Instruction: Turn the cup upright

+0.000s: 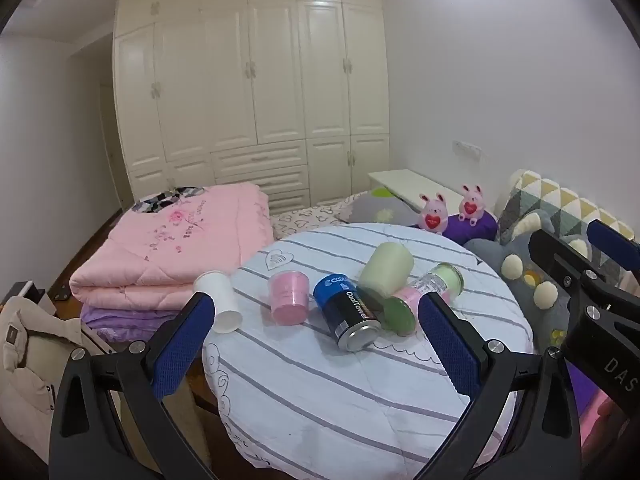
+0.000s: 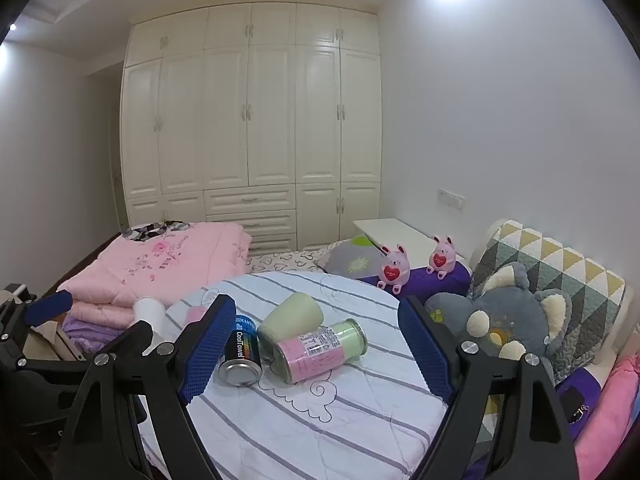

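Approach is judged in hand; both the left gripper [image 1: 316, 340] and right gripper [image 2: 316, 348] are held agape and empty; the tipped cups [image 1: 289, 297] lie mid-frame on the quilt [image 1: 360, 380]; one must next be straddled.

"What carried it all?"

"A round tabletop [image 1: 360, 392] under a white, grey-striped quilted cover. Lying on their sides on it were a white paper cup [image 1: 219, 300] at the left edge, a pink cup [image 1: 289, 297], a blue-and-black can [image 1: 347, 312], a pale green cup [image 1: 385, 269] and a pink-and-green jar [image 2: 320, 348], the last three bunched together, touching."
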Motion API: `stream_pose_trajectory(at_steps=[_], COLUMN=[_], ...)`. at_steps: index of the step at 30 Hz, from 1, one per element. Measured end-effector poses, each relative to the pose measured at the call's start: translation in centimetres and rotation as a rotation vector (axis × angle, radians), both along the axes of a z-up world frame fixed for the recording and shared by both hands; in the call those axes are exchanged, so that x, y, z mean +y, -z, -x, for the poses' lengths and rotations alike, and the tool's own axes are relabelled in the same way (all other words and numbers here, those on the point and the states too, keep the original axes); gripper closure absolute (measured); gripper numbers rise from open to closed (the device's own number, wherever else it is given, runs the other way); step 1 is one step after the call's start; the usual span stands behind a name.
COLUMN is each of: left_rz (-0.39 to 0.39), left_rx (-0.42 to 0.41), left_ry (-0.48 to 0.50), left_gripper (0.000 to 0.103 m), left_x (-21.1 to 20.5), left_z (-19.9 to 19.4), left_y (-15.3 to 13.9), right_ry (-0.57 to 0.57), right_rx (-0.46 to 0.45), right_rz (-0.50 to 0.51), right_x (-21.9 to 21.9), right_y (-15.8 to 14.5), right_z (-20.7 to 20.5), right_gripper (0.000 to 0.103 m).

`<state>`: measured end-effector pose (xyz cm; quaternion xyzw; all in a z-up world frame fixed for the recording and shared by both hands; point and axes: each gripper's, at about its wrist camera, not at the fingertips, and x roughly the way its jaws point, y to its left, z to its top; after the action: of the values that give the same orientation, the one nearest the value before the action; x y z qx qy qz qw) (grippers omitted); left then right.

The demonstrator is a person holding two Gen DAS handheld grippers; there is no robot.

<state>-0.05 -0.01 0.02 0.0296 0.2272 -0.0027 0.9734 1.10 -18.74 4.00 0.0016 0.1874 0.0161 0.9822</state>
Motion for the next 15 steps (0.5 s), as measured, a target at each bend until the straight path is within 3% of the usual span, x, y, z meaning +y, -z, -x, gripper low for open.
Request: stream_pose_trajectory(at_steps=[15], left_rz=[-0.003], left_rx=[0.041], left_ry=[0.022], left_gripper=[0.000], left_x=[-0.37], left_z=[-0.65], left_y=[0.55], right_ry=[-0.003], right_rx=[0.031], right_rz=[0.010], right_x=[0.61], right_y=[0.57], right_z=[-0.44], right_gripper=[0.018])
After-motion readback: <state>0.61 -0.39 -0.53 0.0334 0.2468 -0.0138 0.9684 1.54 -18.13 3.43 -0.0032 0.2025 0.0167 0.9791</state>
